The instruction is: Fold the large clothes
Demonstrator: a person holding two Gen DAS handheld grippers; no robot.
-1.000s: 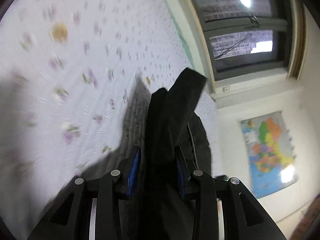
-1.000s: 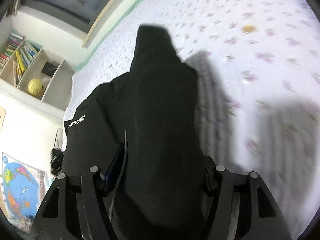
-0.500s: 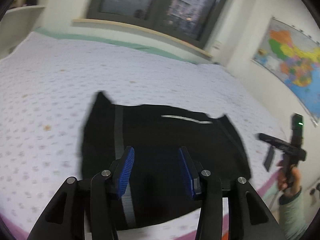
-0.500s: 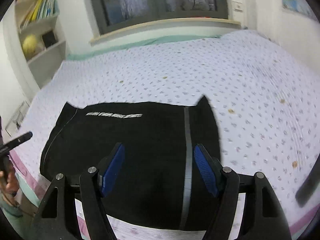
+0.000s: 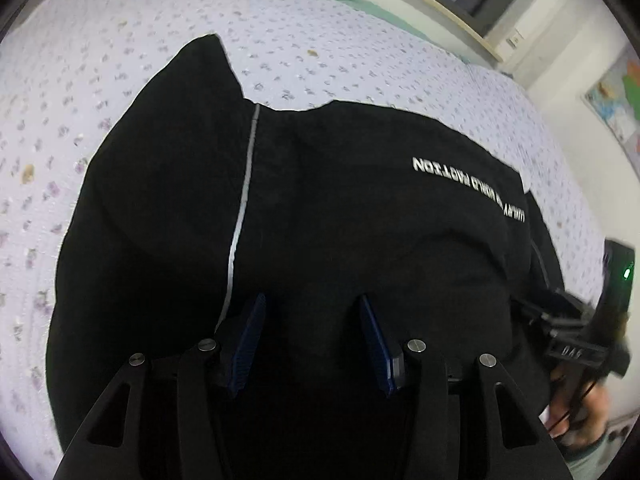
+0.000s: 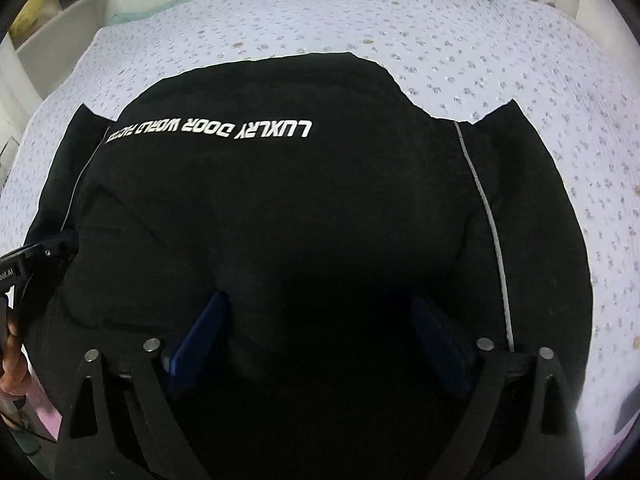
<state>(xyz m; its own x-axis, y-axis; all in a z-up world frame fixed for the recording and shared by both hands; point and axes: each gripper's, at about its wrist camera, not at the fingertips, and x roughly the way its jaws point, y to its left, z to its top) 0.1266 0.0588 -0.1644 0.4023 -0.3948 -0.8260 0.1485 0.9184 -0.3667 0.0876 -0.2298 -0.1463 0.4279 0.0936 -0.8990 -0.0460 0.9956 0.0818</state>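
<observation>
A large black jacket [image 5: 340, 216] with white lettering and thin grey stripes lies spread flat on the bed; it also fills the right wrist view [image 6: 288, 208]. My left gripper [image 5: 312, 320] is open just above the jacket's near part, nothing between its blue pads. My right gripper [image 6: 320, 332] is open wide over the jacket's near edge, also empty. Each gripper shows at the edge of the other's view: the right one [image 5: 576, 332], the left one [image 6: 28, 264].
The bed [image 5: 100, 60] has a white quilt with small purple flowers. A window sill [image 5: 440, 12] runs behind it. A map [image 5: 616, 96] hangs on the right wall. A shelf [image 6: 52, 40] stands at the far left.
A second ago both grippers held the black jacket up. They have let go; it now lies flat on the bed, and both grippers have come closer above it.
</observation>
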